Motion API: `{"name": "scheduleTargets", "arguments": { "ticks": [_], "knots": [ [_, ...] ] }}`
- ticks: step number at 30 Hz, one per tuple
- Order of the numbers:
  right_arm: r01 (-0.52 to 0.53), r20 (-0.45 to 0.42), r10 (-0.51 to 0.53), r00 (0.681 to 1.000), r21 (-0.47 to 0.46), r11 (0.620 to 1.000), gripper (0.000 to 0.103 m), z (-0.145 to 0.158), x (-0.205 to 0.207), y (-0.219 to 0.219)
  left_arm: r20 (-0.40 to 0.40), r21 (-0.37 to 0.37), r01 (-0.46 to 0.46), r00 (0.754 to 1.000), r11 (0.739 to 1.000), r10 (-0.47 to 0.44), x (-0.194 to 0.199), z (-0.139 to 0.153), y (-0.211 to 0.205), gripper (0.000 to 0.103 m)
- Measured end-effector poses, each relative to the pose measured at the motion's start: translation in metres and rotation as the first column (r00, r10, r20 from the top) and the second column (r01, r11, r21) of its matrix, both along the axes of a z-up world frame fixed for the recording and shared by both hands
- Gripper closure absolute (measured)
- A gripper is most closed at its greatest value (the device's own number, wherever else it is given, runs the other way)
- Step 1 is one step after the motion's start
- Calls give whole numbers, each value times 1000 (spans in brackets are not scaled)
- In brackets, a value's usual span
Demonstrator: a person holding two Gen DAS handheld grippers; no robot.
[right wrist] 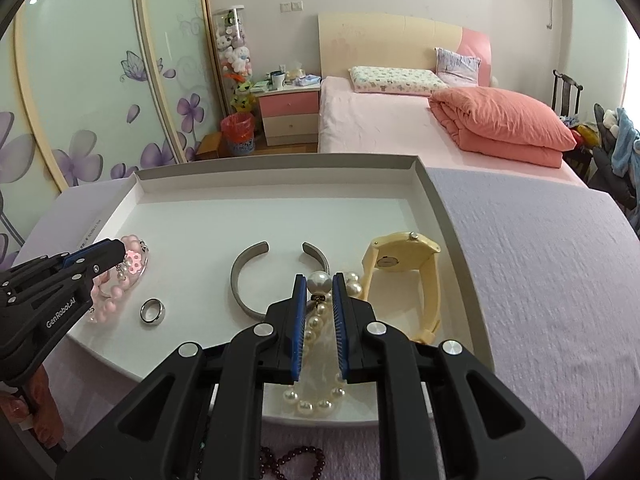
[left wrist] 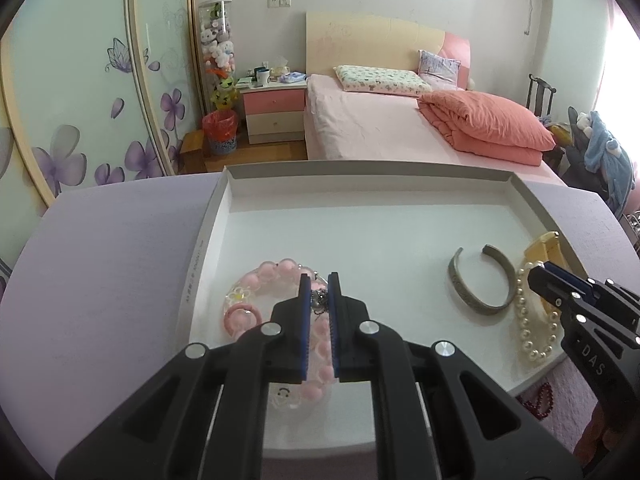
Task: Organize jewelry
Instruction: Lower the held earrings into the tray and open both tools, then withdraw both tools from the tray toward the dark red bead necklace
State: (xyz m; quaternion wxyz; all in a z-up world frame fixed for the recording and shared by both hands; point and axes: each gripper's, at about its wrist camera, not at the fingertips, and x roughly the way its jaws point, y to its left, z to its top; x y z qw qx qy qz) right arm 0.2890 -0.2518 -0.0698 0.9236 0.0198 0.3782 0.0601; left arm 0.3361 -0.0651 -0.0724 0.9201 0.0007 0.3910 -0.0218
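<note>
Left wrist view: the left gripper point(left wrist: 320, 280) clenches a small dark charm above the pink bead bracelet point(left wrist: 276, 272) in the white tray point(left wrist: 400, 184)

Right wrist view: the right gripper point(right wrist: 320, 280) pinches a pearl earring point(right wrist: 319, 282) over the pearl bracelet point(right wrist: 316, 400); cuff point(right wrist: 244, 280), ring point(right wrist: 152, 311) and watch point(right wrist: 404, 264) lie in the tray, dark red beads point(right wrist: 296, 460) remain outside on the counter point(right wrist: 540, 280)

A shallow white tray point(right wrist: 434, 200) at the centre of the frame looks like matt cardboard. It sits on lilac cloth point(right wrist: 540, 280) with a rough, nubbly weave. In the tray, a grey open cuff point(right wrist: 240, 280) has a dull brushed-metal look, while a small ring point(right wrist: 153, 312) at lower left is polished and shiny. Pearl beads point(right wrist: 316, 402) are glossy cream; pink beads point(left wrist: 276, 270) are smooth with a soft sheen. A pale yellow watch point(right wrist: 400, 260) looks like smooth plastic. The gripper bodies are matt black plastic with ridged blue pads point(right wrist: 299, 320).
</note>
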Motion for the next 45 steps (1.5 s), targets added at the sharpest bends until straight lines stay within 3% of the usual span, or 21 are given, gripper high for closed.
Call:
{"name": "scheduleTargets", "arguments": {
  "ticks": [8,12,15,20,27,31,36,45],
  "knots": [
    [3,-1,-3,1000,2,1000,89,-2,4,0,0,9,0,1000,1000,0,3,-8,0,90],
    [4,-6,-4,1000,35,999,85,-1,4,-4,3,16,-14,1000,1000,14,1,-10,1,63],
    [0,-1,0,1000,37,999,75,-1,2,-3,20,25,-23,1000,999,23,-4,-9,2,42],
    [-5,5,4,1000,31,1000,69,-2,0,1,29,25,-34,999,999,34,-6,-8,3,41],
    [-8,15,7,1000,48,999,69,2,-8,-1,48,7,-55,997,998,54,-17,0,9,38],
    [-11,33,9,999,48,999,69,9,-16,-4,84,36,-47,996,998,43,-33,8,4,38],
    [-19,54,16,998,43,999,69,18,-32,-6,102,20,-36,994,999,34,-51,18,0,37],
    [-35,74,32,997,42,999,69,28,-66,-10,93,11,-1,996,1000,0,-89,16,-7,37]
  ]
}}
